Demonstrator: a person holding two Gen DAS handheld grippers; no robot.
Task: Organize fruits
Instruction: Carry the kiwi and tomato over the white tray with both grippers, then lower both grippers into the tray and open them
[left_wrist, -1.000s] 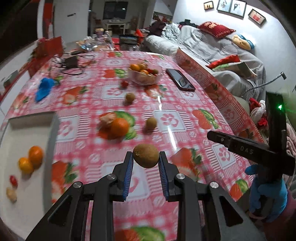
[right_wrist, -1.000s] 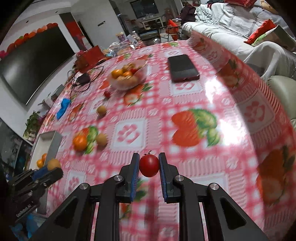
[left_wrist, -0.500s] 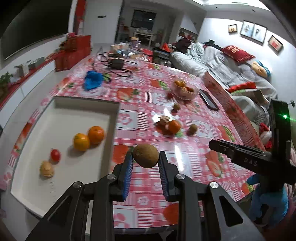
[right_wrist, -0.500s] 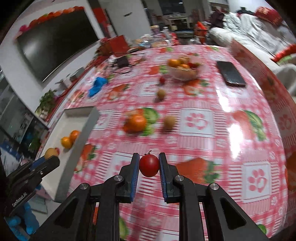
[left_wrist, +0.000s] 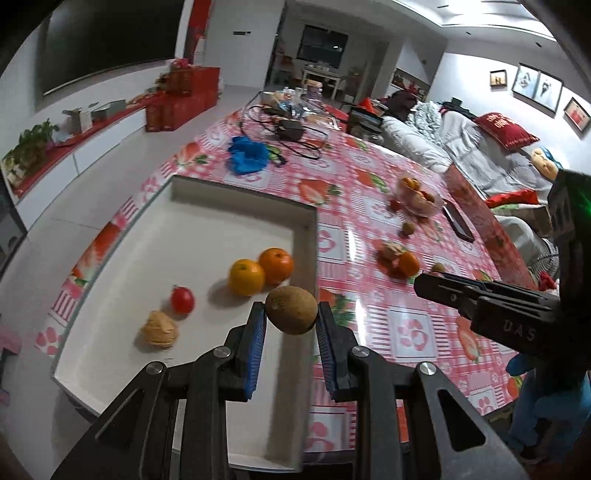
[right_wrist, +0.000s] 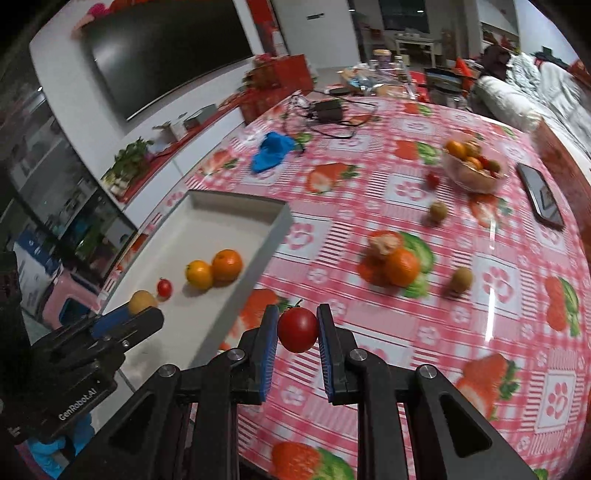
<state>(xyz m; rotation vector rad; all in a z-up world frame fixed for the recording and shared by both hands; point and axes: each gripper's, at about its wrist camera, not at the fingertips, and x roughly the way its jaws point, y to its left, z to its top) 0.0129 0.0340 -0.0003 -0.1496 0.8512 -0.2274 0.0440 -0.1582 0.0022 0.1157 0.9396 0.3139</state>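
Kiwi (left_wrist: 291, 309) sits clamped in your left tool (left_wrist: 291, 325) above the white tray (left_wrist: 308, 236); your right tool (right_wrist: 297, 334) clamps a tomato (right_wrist: 297, 329) over the counter (right_wrist: 498, 280).

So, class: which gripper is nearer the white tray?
Left. The left gripper, holding a kiwi, hangs over the tray; the right gripper, holding a tomato, is beside it.

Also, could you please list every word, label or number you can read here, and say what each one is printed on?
"DAS": on the right gripper, seen from the left wrist.
"GenRobot.AI": on the left gripper, seen from the right wrist.
Red cushion: lettering too blurred to read.
Red boxes: print too small to read.
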